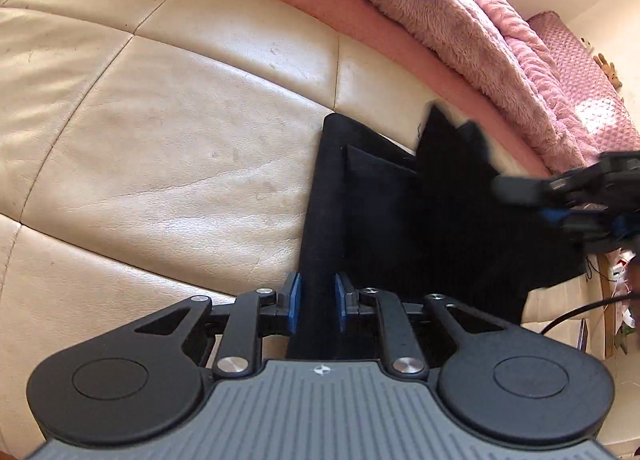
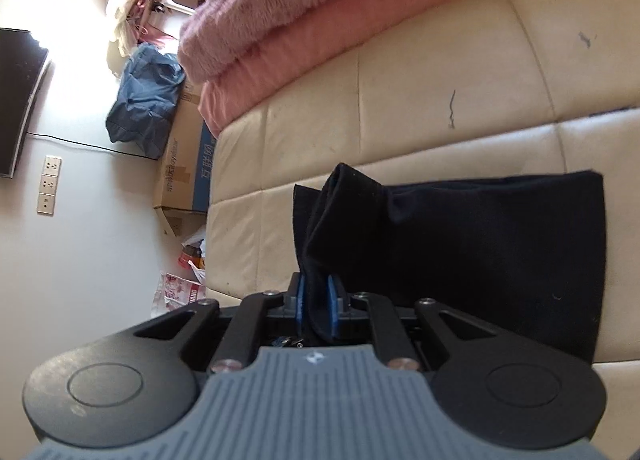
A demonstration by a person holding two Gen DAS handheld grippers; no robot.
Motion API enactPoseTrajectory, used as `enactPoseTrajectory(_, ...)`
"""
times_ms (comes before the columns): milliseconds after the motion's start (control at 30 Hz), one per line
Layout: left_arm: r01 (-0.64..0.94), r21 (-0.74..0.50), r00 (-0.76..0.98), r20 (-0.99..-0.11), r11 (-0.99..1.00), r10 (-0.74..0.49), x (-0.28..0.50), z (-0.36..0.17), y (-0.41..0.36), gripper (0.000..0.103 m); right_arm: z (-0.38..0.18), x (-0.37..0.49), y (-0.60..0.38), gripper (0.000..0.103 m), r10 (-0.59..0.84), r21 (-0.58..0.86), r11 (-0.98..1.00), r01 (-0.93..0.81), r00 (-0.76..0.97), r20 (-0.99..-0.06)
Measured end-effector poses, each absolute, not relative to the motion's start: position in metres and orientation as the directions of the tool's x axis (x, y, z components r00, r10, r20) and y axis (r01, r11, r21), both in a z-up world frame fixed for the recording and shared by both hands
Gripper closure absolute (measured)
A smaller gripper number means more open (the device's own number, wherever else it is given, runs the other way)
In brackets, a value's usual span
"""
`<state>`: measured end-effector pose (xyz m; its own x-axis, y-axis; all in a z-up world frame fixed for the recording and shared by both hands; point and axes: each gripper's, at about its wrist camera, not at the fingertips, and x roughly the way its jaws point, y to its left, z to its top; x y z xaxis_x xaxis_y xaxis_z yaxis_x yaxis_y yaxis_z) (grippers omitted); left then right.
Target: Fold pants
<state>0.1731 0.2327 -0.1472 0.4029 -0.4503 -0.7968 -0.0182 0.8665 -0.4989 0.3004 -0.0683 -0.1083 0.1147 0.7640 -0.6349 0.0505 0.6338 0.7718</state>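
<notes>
Left wrist view: left tool (image 1: 318,302) lowest in frame, blue pads (image 1: 295,300) either side of a dark band of the black pants (image 1: 400,220). Slivers of gap visible between pads and cloth; cannot tell whether pressing or only flanking. Cloth band running straight up from between the jaws, across a cream leather sofa (image 1: 160,120). Beyond the band, a stitched rectangular patch on the pants, then a broader ribbed panel spreading rightward. Right tool (image 1: 516,188) entering from the right edge, blurred, tips at the raised far part of the pants; grip not readable from here.

Right wrist view: right tool (image 2: 316,306) pressed together on a thin fold of the pants (image 2: 500,252), cloth pinched between the blue pads (image 2: 332,304) and lifted into a ridge. Rest of garment lying flat to the right on the sofa (image 2: 420,100) cushions.

Farther back: pink sheet edge (image 2: 320,32) along the sofa's far side, fluffy pink blanket (image 1: 420,4) heaped on it. Quilted pink bedding (image 1: 580,80) further right. Cardboard box (image 2: 188,164) on the floor past the sofa end, blue bundle (image 2: 144,100) on top. Wall sockets (image 2: 49,184) and dark screen (image 2: 18,100) at far left.
</notes>
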Motion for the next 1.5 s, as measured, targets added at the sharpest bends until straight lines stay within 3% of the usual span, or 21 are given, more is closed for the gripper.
enactPoseTrajectory(167,-0.055,-0.520,0.426,-0.784,0.852,-0.451,0.179,-0.145,0.243,0.083,-0.144,0.300,-0.019,0.096,0.759,0.759,0.646,0.082,0.042,-0.650)
enactPoseTrajectory(367,-0.099,-0.546,0.487,-0.755,0.832,-0.438,0.178,-0.132,0.258,0.081,-0.141,0.298,-0.004,0.087,0.773,0.772,0.634,0.031,0.012,-0.635)
enactPoseTrajectory(433,-0.100,-0.561,0.506,-0.740,0.822,-0.444,0.179,-0.126,0.259,0.073,-0.127,0.298,-0.012,0.079,0.774,0.774,0.632,-0.019,0.040,-0.631)
enactPoseTrajectory(533,-0.075,-0.555,0.512,-0.735,0.828,-0.446,0.184,-0.123,0.251,0.057,-0.108,0.299,-0.040,0.077,0.760,0.755,0.649,-0.093,0.112,-0.640)
enactPoseTrajectory(667,-0.030,-0.522,0.513,-0.740,0.852,-0.435,0.196,-0.127,0.229,0.053,-0.101,0.293,-0.090,0.077,0.682,0.668,0.729,-0.149,0.227,-0.695)
enactPoseTrajectory(733,0.015,-0.489,0.512,-0.745,0.872,-0.427,0.203,-0.130,0.214,0.044,-0.106,0.288,-0.115,0.077,0.648,0.633,0.759,-0.154,0.273,-0.711)
enactPoseTrajectory(933,0.113,-0.383,0.519,-0.764,0.917,-0.383,0.223,-0.143,0.181,0.043,-0.132,0.268,-0.170,0.077,0.601,0.591,0.793,-0.150,0.353,-0.717)
enactPoseTrajectory(1067,0.117,-0.396,0.529,-0.751,0.911,-0.395,0.236,-0.148,0.176,0.043,-0.145,0.256,-0.179,0.078,0.614,0.599,0.783,-0.170,0.368,-0.698)
enactPoseTrajectory(1200,0.142,-0.375,0.544,-0.744,0.916,-0.389,0.239,-0.144,0.169,0.066,-0.152,0.249,-0.175,0.077,0.607,0.582,0.790,-0.194,0.389,-0.693)
enactPoseTrajectory(1267,0.170,-0.344,0.554,-0.741,0.923,-0.378,0.235,-0.141,0.165,0.070,-0.153,0.247,-0.175,0.077,0.609,0.579,0.788,-0.209,0.402,-0.684)
enactPoseTrajectory(1333,0.191,-0.318,0.567,-0.737,0.929,-0.369,0.231,-0.135,0.163,0.082,-0.154,0.246,-0.175,0.077,0.610,0.575,0.788,-0.222,0.410,-0.678)
enactPoseTrajectory(1500,0.262,-0.292,0.627,-0.673,0.920,-0.392,0.219,-0.100,0.165,0.087,-0.145,0.242,-0.178,0.077,0.611,0.565,0.787,-0.247,0.438,-0.659)
